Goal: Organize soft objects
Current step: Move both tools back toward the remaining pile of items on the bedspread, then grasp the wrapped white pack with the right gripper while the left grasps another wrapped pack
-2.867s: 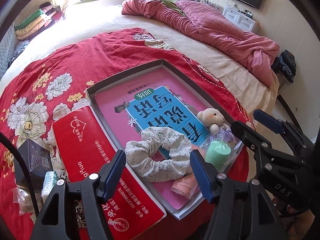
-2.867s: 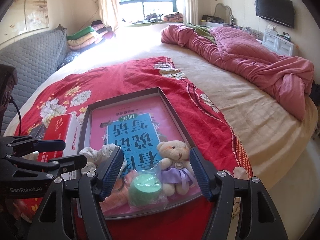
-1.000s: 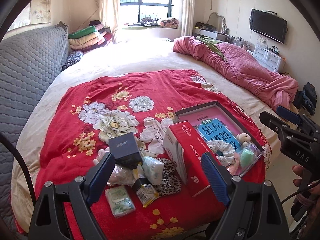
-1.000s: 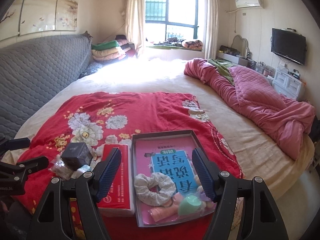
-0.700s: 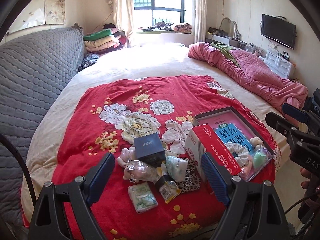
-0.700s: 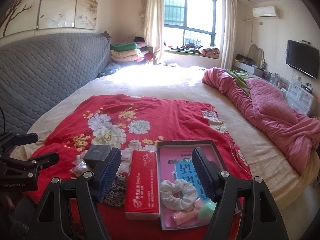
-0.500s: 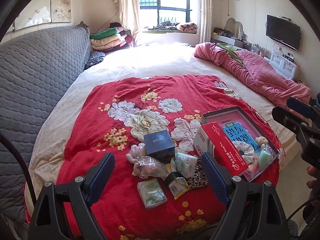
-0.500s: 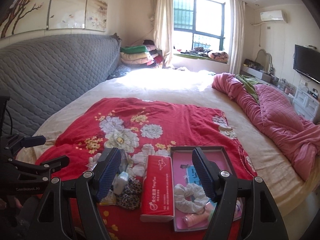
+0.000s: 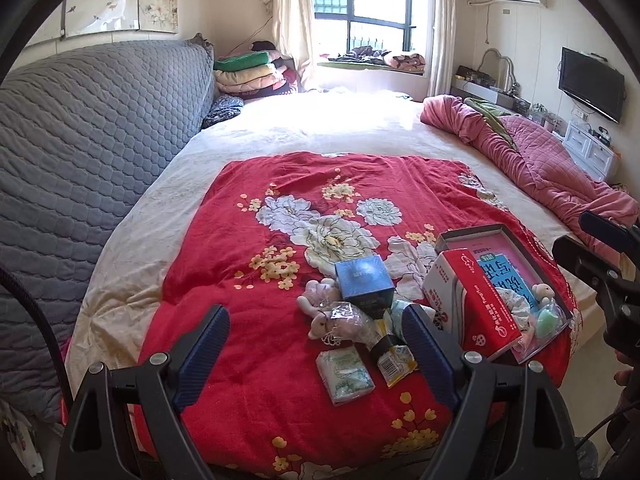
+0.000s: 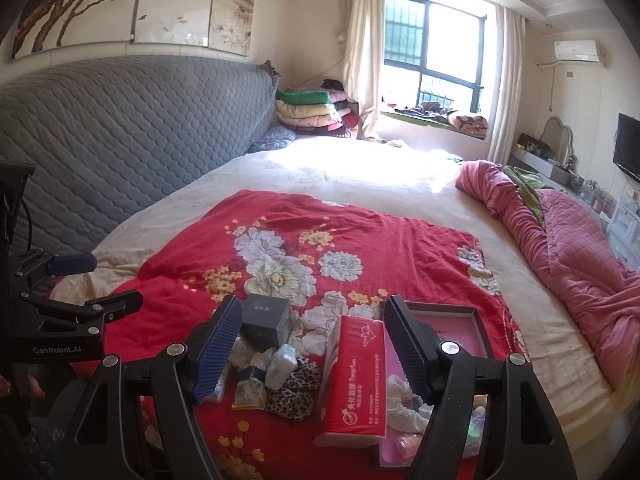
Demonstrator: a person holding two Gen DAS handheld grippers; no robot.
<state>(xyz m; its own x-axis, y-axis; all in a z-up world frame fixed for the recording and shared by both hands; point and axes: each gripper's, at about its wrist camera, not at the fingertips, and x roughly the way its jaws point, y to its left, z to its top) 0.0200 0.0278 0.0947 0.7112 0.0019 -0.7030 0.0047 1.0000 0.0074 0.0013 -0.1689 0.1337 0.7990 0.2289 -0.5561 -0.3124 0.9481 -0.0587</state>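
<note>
A shallow tray (image 9: 472,236) lined with a pink book lies at the red blanket's near right corner. It holds a floral scrunchie (image 9: 516,308), a small teddy bear (image 9: 542,290) and a green bagged item (image 9: 548,318). A red tissue pack (image 10: 358,376) leans on the tray's (image 10: 448,311) left rim. Left of it lie a bagged plush toy (image 9: 336,320), a dark box (image 9: 362,282), a tissue packet (image 9: 346,370) and leopard-print fabric (image 10: 294,390). My left gripper (image 9: 316,356) and right gripper (image 10: 314,350) hang open and empty, well back from the pile.
The red floral blanket (image 9: 320,200) covers the near part of a wide bed. A crumpled pink quilt (image 9: 552,168) lies along the right side. A grey padded headboard (image 9: 80,140) rises on the left, with folded bedding (image 10: 308,108) stacked by the window.
Both grippers have drawn back and upward from the tray, so the whole pile and much more of the bed show. The items have not moved; both pairs of jaws stayed open.
</note>
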